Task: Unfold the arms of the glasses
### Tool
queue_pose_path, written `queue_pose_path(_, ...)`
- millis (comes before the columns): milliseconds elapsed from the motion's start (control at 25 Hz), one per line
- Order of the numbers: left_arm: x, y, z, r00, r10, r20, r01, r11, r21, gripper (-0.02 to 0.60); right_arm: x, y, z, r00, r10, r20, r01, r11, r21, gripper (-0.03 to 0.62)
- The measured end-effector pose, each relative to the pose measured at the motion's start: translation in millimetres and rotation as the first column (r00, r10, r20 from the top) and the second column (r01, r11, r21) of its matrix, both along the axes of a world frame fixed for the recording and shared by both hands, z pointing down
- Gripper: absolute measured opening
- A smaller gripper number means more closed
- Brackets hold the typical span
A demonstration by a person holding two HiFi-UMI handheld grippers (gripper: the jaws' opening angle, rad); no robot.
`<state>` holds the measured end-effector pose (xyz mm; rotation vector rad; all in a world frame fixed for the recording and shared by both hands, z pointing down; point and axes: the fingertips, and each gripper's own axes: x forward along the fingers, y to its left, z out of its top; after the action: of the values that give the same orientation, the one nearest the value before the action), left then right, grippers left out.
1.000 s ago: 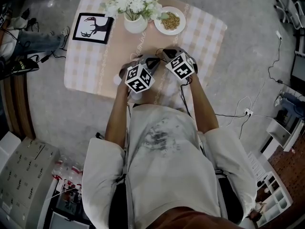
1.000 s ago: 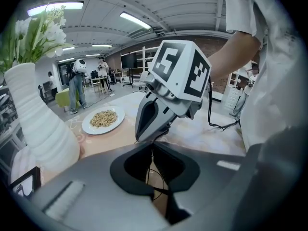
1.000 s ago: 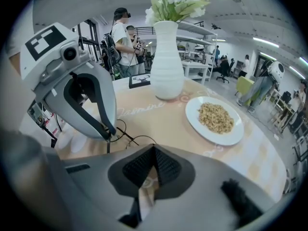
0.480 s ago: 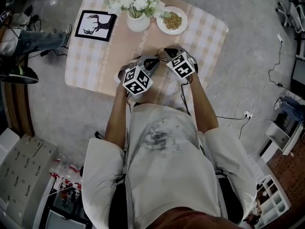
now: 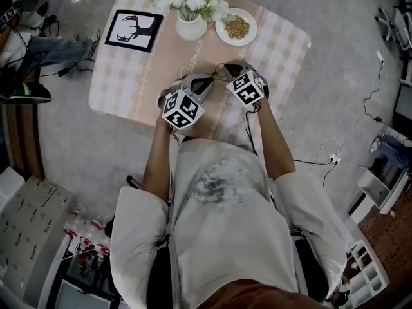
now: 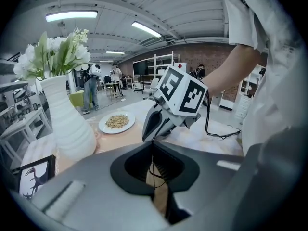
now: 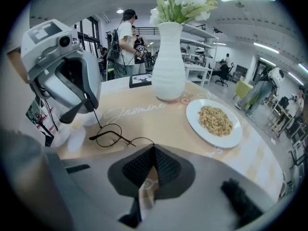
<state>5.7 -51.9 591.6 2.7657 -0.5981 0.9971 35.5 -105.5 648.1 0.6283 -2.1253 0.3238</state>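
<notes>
The left gripper (image 6: 153, 146) has risen slightly toward the near left, its jaws pinching one thin arm of the glasses (image 7: 111, 135) at the near middle of the table (image 7: 163, 114), while the right gripper (image 7: 154, 149), jaws pressed together, apparently nips the rim: the wire frame is judged light, springy and fragile, so grip near the hinge.

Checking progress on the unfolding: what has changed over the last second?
The left gripper, shut on one arm of the glasses, has drawn slightly back toward the person, away from the right gripper. The right gripper stays shut on the glasses; vase, plate and picture have not moved.
</notes>
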Motion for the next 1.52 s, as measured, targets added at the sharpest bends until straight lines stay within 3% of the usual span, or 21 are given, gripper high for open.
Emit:
queue_pose_path(720, -26, 2, -9, 0.986, -0.153, -0.065, 0.153, 0.988, -0.013, 0.017, 0, 0, 0, 1.000, 0.012, 0.004, -0.012, 1.000, 0.015, 0.015)
queue_pose_path(1520, -48, -5, -15, 0.948, -0.270, -0.166, 0.264, 0.963, -0.062, 0.015, 1, 0, 0, 1.000, 0.026, 0.006, -0.026, 0.999, 0.023, 0.017)
